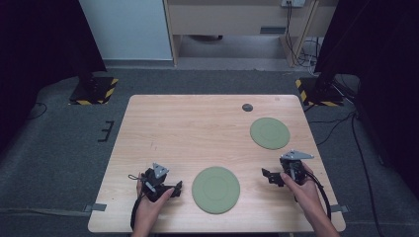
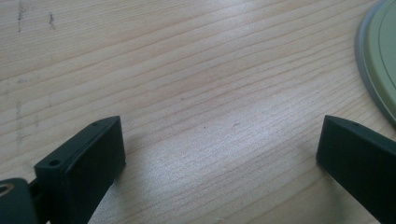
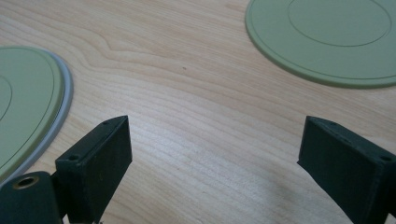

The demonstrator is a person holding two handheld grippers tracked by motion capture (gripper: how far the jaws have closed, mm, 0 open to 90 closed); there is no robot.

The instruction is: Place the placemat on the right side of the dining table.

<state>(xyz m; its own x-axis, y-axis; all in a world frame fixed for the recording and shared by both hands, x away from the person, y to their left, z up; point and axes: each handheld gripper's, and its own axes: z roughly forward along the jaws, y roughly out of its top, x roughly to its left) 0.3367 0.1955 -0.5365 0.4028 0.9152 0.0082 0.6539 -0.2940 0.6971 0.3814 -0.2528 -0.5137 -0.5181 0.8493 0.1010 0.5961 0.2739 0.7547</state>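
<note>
You are holding the left gripper (image 1: 174,189) low over the wooden table (image 1: 188,128), just to the left of the near green plate (image 1: 216,189), jaws spread wide with nothing between them. In the left gripper view you are seeing bare wood grain between the two black jaws, and the near green plate's rim (image 2: 373,56) is showing at the upper right, apart from the jaws. You are holding the right gripper (image 1: 271,176) on the other side of the near green plate, also near the front edge, its jaws likewise standing wide apart and gripping nothing. In the right gripper view the near green plate (image 3: 28,107) is lying at the left just beside the left jaw, not touching it, and the far green plate (image 3: 327,39) is lying at the upper right, well apart. The far green plate (image 1: 269,133) is sitting behind and right of the near green plate, flat on the table. A small dark round disc (image 1: 247,107) is lying farther back, behind the far green plate. Both your hands are wrapping the gripper handles, cables trailing back toward you.
</note>
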